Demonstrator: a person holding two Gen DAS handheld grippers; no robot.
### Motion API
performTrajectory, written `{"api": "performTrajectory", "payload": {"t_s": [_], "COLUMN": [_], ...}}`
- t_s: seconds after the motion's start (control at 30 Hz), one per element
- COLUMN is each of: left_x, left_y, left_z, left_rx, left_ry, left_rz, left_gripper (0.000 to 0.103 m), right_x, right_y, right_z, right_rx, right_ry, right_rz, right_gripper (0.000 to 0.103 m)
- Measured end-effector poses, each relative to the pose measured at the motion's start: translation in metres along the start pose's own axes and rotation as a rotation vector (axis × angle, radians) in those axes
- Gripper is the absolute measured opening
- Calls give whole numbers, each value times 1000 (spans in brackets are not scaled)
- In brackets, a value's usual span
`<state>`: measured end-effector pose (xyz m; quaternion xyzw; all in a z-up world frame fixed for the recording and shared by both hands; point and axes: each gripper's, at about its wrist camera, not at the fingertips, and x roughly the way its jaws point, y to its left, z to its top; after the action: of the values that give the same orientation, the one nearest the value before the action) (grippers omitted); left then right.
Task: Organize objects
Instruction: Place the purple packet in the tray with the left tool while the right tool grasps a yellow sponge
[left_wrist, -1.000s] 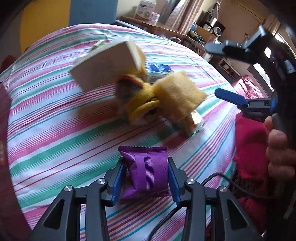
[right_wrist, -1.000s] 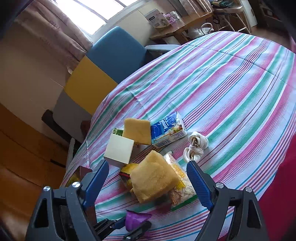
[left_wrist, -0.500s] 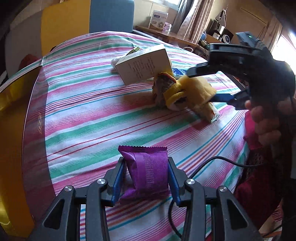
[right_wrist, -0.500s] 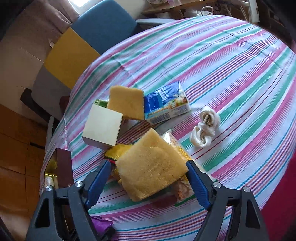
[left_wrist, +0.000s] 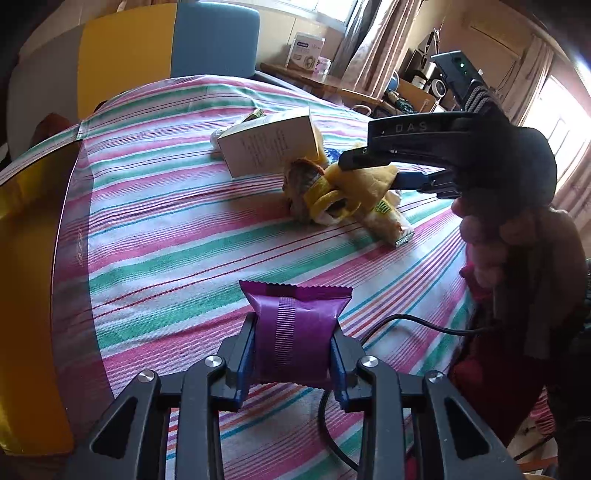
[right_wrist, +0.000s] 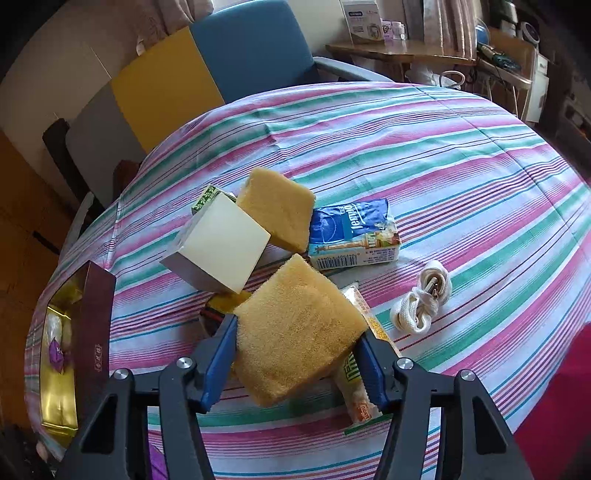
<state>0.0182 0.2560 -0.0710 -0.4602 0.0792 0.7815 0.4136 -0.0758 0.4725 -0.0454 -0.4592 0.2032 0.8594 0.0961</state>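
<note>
The left gripper (left_wrist: 293, 345) pinches a purple packet (left_wrist: 293, 332); the right gripper (right_wrist: 299, 354), half-closed, squeezes a yellow sponge (right_wrist: 299, 332) beside a white box (right_wrist: 218, 247).

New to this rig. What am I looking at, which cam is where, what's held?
No robot: a person holds a handheld gripper in each hand, with a fisheye camera looking along its jaws. The left wrist view shows the left gripper clamping a purple snack packet. The right wrist view shows the right gripper, jaws on either side of a yellow sponge; a firm grip is unclear. On the striped tablecloth lie a second sponge, a white box, a blue tissue pack, a white cord bundle and a snack bag.
</note>
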Motion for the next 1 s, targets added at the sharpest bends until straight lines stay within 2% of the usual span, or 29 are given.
{"api": "performTrajectory", "payload": {"t_s": [0.33, 0.5, 0.63, 0.77, 0.83, 1.0], "left_x": [-30, -60, -97, -129, -138, -141], "left_y": [10, 32, 75, 138, 173, 240], "left_z": [2, 5, 4, -7, -14, -31], "left_rx": [-51, -107, -188, -282, -328, -403], "left_ry": [-66, -114, -174, -201, -173, -94], "left_rz": [-7, 21, 107, 266, 340, 472], "left_gripper": [34, 34, 34, 34, 34, 34], "right_x": [-17, -25, -31, -31, -32, -34], "right_y": [1, 5, 15, 20, 20, 22], "right_z": [1, 2, 0, -2, -2, -3], "right_rx": [0, -21, -64, -92, -94, -106], "right_ry": [-80, -120, -144, -149, -152, -159], "right_rz": [20, 37, 57, 59, 66, 68], "right_gripper": [58, 58, 58, 58, 58, 58]}}
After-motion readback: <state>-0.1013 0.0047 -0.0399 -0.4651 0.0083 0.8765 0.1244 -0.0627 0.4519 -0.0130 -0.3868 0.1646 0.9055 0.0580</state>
